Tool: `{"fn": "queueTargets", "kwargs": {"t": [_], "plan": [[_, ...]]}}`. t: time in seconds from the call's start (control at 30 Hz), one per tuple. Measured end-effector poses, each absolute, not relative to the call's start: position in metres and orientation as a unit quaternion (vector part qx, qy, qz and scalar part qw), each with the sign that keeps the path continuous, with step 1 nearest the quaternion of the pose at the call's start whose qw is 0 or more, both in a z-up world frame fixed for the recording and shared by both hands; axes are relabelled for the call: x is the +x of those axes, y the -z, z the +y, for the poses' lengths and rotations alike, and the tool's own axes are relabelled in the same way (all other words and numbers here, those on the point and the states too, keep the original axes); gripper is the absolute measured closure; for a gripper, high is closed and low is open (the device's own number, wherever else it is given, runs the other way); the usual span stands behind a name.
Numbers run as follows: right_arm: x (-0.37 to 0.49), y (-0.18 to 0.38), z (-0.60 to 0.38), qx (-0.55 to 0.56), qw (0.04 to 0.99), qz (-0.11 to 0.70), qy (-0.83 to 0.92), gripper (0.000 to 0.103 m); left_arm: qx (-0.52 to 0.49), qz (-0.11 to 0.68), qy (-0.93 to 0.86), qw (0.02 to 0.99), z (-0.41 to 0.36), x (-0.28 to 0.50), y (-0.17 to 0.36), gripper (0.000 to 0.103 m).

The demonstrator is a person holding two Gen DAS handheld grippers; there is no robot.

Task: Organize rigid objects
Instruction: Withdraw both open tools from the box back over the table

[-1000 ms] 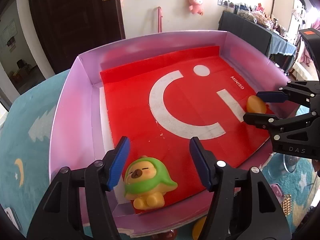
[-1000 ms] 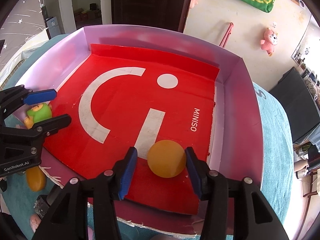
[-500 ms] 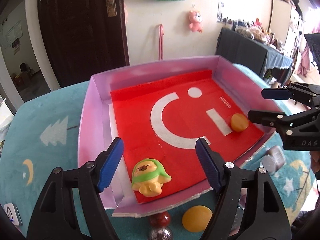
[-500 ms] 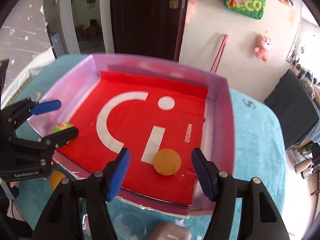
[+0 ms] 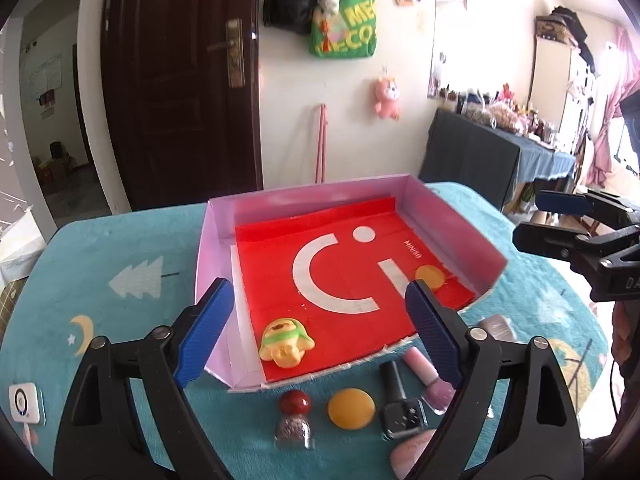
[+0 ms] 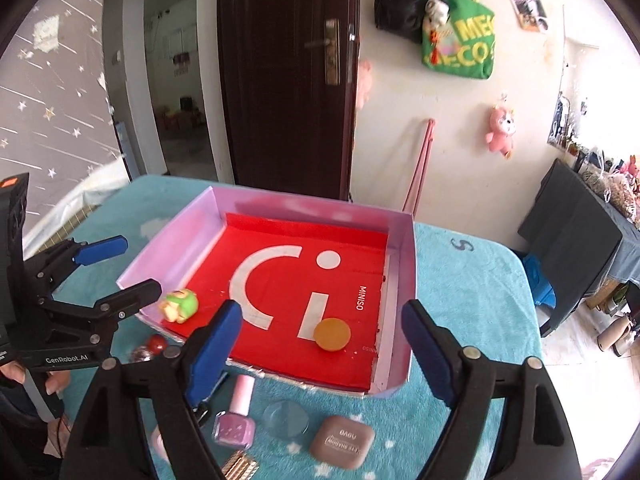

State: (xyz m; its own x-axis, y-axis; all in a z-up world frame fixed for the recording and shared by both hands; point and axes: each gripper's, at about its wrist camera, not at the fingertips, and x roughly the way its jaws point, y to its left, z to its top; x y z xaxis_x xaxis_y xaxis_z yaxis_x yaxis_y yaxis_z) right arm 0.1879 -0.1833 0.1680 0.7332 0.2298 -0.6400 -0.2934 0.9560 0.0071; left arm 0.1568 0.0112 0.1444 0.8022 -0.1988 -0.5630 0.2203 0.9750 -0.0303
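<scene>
Both grippers are hanging above the near edge of the box [image 5: 456, 220], jaws having just been opening, nothing between them. The left gripper [image 5: 320, 320] is standing released over the toy [image 5: 285, 343], lying in the box's near left corner; the right gripper [image 6: 320, 344] is spread wide over the orange disc [image 6: 331, 333] by the near right wall. On the worktop [image 5: 120, 248] just below, the second orange disc [image 5: 351, 408] is waiting nearer the left gripper, the pink bottle [image 6: 237, 416] pointing its cap boxward beneath the right.
</scene>
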Motion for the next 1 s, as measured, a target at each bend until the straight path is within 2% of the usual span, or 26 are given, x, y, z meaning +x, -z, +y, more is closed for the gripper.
{"fn": "queueTargets", "kwargs": {"t": [0.1,0.43,1.0], "plan": [[0.167,-0.175,-0.184,-0.042,0.935,0.321,-0.143,0.012,0.011,0.277,0.108,0.955,0.012,0.135,-0.149,0.010],[0.095,-0.177,-0.186,-0.032,0.951,0.273,-0.139,0.000,-0.003,0.249,0.092,0.964,0.012,0.073,-0.141,0.008],[0.027,-0.096,-0.190,-0.021,0.968,0.236,-0.079,0.000,-0.011,0.240,0.035,0.970,-0.001,0.016,-0.066,0.008]]}}
